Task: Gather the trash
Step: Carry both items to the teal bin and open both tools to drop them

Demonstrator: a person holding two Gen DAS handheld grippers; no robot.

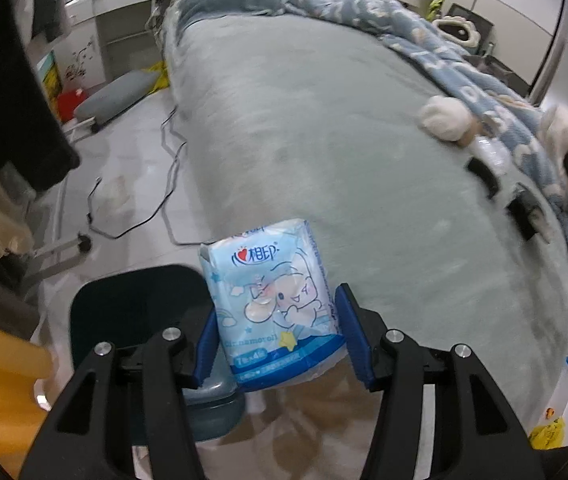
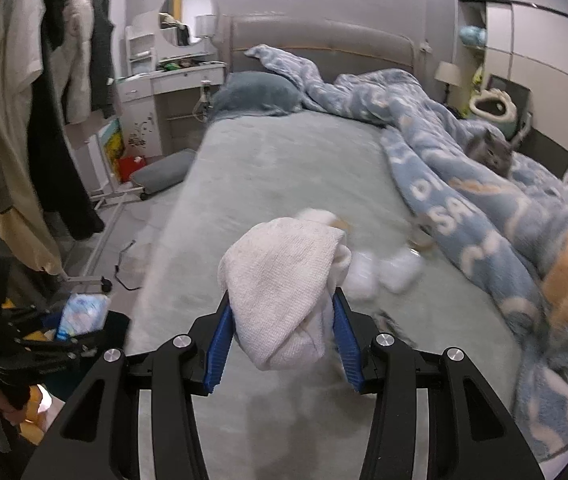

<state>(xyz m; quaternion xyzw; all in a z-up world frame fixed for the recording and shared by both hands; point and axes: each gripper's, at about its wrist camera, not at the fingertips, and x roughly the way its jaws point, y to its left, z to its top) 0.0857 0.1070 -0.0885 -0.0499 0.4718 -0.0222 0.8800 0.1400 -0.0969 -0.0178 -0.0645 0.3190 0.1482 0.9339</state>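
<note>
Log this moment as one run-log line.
left claw: holds tissue pack | right claw: holds white cloth | bin: below pack

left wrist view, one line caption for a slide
Left gripper holds a tissue pack beside the bed, above a dark bin.

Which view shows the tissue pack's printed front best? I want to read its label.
The left wrist view: the tissue pack fills the centre between the left gripper's jaws, print facing the camera. The right wrist view shows it small, blurred at lower left.
</note>
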